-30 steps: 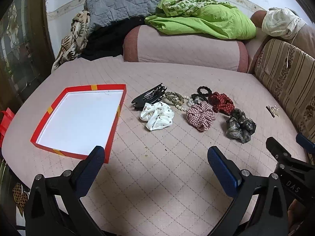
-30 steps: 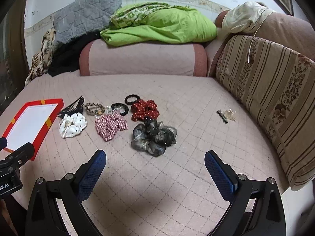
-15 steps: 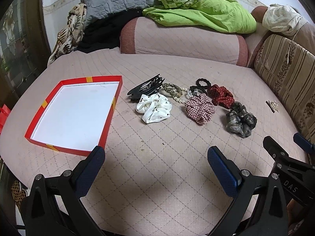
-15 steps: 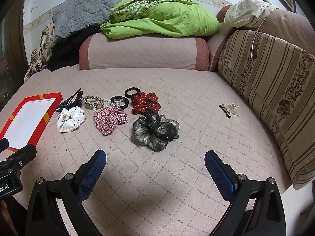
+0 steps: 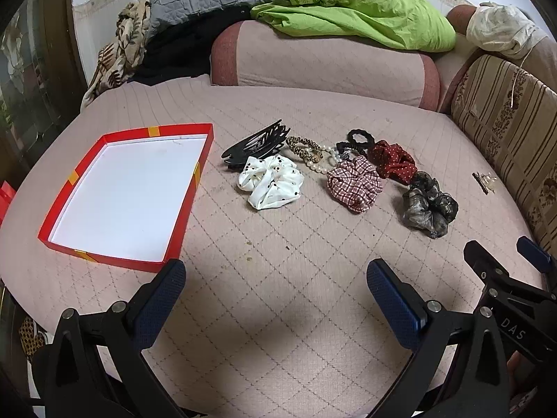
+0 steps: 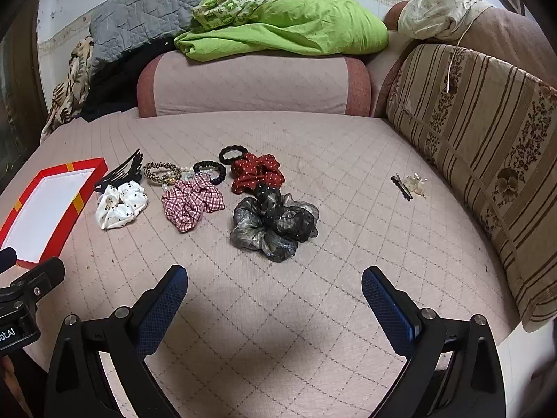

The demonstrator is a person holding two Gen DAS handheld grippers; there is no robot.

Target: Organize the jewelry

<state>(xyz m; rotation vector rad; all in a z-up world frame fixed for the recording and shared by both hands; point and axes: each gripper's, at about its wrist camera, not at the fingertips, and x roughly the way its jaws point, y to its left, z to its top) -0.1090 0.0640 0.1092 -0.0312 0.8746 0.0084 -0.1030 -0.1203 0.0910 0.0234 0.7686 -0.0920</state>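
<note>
An empty red tray with a white floor (image 5: pixel 181 205) (image 6: pixel 80 202) lies on the pink quilted bed at the left. Right of it lie a black claw clip (image 5: pixel 257 144), a white dotted scrunchie (image 5: pixel 269 183) (image 6: pixel 120 203), a leopard band with pearls (image 5: pixel 308 149), a checked scrunchie (image 5: pixel 355 183) (image 6: pixel 193 202), black hair ties (image 6: pixel 209 170), a red dotted scrunchie (image 5: pixel 391 162) (image 6: pixel 257 172) and a grey sheer scrunchie (image 5: pixel 430 205) (image 6: pixel 275 223). A small hair clip (image 6: pixel 409 184) lies apart at the right. My left gripper (image 5: pixel 275 278) and right gripper (image 6: pixel 273 280) are open, empty, short of the items.
A pink bolster (image 6: pixel 250 83) with a green blanket (image 6: pixel 289 28) and grey quilt (image 6: pixel 149 3) lines the far side. Striped cushions (image 6: pixel 487 146) line the right edge. The other gripper shows at each view's edge (image 5: pixel 504 289).
Both grippers have moved forward toward the accessories, which now look nearer and larger. Both stay open. Nothing on the bed has moved.
</note>
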